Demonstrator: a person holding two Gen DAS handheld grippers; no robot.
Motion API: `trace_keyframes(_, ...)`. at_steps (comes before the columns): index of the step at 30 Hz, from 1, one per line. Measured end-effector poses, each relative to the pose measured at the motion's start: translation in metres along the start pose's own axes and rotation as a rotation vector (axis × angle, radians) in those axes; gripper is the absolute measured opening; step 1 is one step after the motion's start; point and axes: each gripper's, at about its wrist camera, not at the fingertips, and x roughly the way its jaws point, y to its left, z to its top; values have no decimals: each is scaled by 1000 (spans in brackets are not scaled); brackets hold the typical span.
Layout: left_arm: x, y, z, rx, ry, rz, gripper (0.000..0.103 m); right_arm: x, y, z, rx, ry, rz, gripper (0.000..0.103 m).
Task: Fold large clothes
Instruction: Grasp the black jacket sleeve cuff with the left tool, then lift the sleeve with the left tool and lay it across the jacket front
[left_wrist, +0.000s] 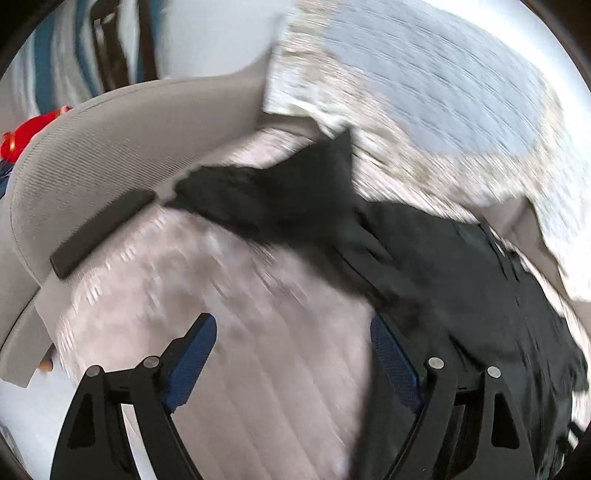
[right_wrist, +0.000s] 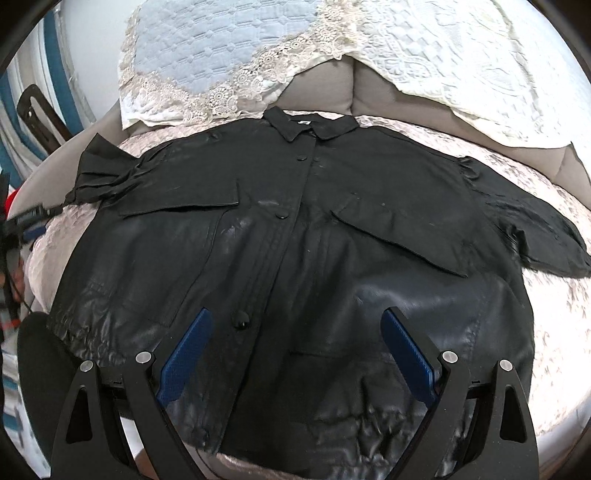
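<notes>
A black button-up shirt (right_wrist: 295, 229) lies spread face up on a pale pink quilted cover (right_wrist: 554, 332), with its collar (right_wrist: 310, 127) at the far side. Its left sleeve (right_wrist: 99, 173) is bunched and its right sleeve (right_wrist: 535, 229) is stretched out. My right gripper (right_wrist: 295, 354) hangs open above the lower front of the shirt, holding nothing. The left wrist view is blurred. There my left gripper (left_wrist: 291, 354) is open over the pink cover (left_wrist: 221, 295), nothing between its fingers. The shirt (left_wrist: 443, 266) lies to its right, its sleeve (left_wrist: 277, 192) pointing left.
A grey upholstered arm (left_wrist: 110, 147) curves round the left side. A lace-edged blue and white cloth (right_wrist: 221, 62) drapes the grey back cushions (right_wrist: 332, 85) behind the shirt. Something red (left_wrist: 22, 140) sits beyond the arm at the far left.
</notes>
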Motion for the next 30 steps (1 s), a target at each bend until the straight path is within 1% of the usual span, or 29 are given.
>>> trace_keyframes(4,31,31,34,-68,-20,45,87,12,4,8,-13,15,0,94)
trace_keyframes(5,41,38,42,-87,-18,58,87,15,6,10,-17,18,-1,94)
trace_keyframes(8,65,51,59,-142,-6,69,87,23,10,17,-28,24,-2,94)
trace_keyframes(9,74,54,65,-156,0,85,86,26,10,18,-30,25,-3,94)
trace_keyframes(12,100,62,72,-197,31,135,84,32,12,22,-38,30,-5,94)
trace_keyframes(14,113,61,74,-196,31,158,83,37,13,25,-39,32,-4,94)
trace_keyframes(16,119,54,72,-138,5,218,75,40,13,27,-40,34,-3,94)
trace_keyframes(17,123,49,72,-104,4,252,62,42,13,28,-41,33,-3,94)
trace_keyframes(18,124,45,73,-85,1,238,34,42,13,29,-41,32,-3,94)
trace_keyframes(19,122,44,75,-76,-4,223,28,42,13,30,-42,29,-2,94)
trace_keyframes(20,120,41,77,-65,-6,225,15,41,13,31,-43,24,1,94)
trace_keyframes(21,116,40,81,-59,-11,211,11,40,13,32,-44,20,1,94)
trace_keyframes(24,92,35,93,-49,-58,170,8,36,11,33,-49,2,4,94)
trace_keyframes(27,51,20,107,-29,-146,116,7,31,7,32,-41,-12,10,94)
trace_keyframes(30,5,-6,124,7,-245,22,7,27,2,30,-30,-20,16,94)
